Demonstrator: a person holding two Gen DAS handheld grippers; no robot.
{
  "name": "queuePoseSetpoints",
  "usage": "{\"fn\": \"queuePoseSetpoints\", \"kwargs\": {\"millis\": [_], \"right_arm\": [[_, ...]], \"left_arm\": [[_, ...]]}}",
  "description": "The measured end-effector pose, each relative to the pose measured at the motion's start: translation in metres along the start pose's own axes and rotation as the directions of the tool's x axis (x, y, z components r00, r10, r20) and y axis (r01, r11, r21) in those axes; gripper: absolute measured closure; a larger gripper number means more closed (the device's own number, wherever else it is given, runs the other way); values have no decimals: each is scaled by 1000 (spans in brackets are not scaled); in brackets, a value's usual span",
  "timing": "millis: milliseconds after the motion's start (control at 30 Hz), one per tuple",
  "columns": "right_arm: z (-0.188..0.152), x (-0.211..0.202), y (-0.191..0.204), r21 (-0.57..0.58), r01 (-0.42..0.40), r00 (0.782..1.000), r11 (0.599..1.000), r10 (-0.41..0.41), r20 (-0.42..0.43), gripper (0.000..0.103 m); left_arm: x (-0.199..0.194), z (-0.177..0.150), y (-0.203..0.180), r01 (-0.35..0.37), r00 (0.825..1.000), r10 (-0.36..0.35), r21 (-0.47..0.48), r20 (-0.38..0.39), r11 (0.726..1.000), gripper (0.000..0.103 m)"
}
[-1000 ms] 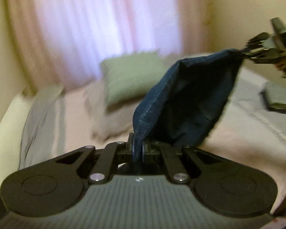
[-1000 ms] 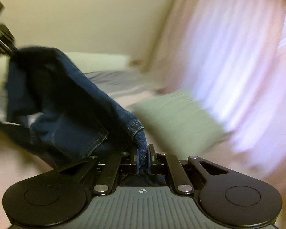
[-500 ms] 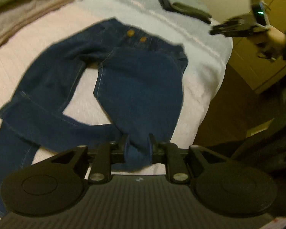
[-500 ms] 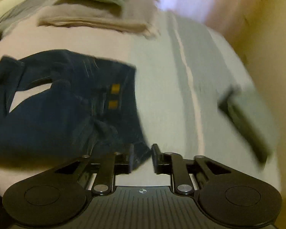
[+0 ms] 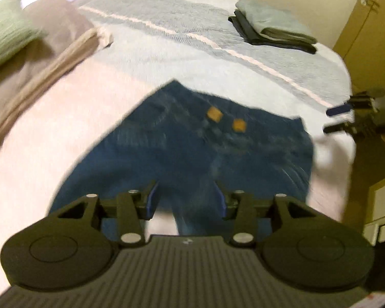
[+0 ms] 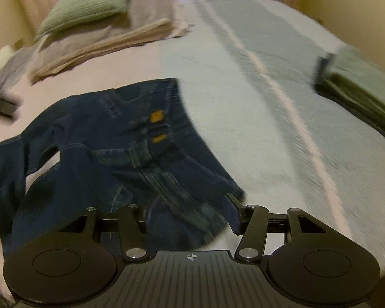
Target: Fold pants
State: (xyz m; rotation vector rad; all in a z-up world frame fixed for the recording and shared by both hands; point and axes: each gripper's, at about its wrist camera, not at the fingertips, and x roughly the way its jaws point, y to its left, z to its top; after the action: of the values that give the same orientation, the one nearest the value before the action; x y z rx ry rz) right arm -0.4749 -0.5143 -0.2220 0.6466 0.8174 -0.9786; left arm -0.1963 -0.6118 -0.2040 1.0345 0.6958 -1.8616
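Pants [image 6: 110, 154] flat; both grippers above, jaws apart.

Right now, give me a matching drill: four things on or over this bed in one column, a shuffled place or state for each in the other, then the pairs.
Things:
1. dark blue denim jeans
2. ribbed green pillow
3. stack of folded grey and black clothes
4. left gripper

Places or states:
A. on folded beige blankets at the head of the bed
B. open, over the jeans, holding nothing
C. lying spread on the pink and pale grey bedspread
D. near the far edge of the bed, beside the wooden cabinet

Pairs: 1-C, 2-A, 3-D, 4-B
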Motion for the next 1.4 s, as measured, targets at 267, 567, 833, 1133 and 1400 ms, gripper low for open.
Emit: {"fn": "queuePoseSetpoints", "kwargs": {"millis": [267,567,833,1133,1400], "right_arm": [[59,128,1,-75,-239,970,968,235,-61,52],[75,186,-4,-47,-289,948,956,279,-152,77],[121,133,-41,-40,-221,975,974,222,9,103],[80,147,-49,98,-125,991,987,128,-28,63],[2,48,-69,433,52,998,900,-63,13,49]], "left_arm": [[128,76,32,9,998,0,128,-66,992,50],[185,73,50,-2,995,11,94,-99,996,48],[160,90,52,19,1000,-18,88,-13,996,48],[199,108,62,54,998,-48,141,-41,989,46],[241,141,82,179,981,-161,187,-107,966,44]]}}
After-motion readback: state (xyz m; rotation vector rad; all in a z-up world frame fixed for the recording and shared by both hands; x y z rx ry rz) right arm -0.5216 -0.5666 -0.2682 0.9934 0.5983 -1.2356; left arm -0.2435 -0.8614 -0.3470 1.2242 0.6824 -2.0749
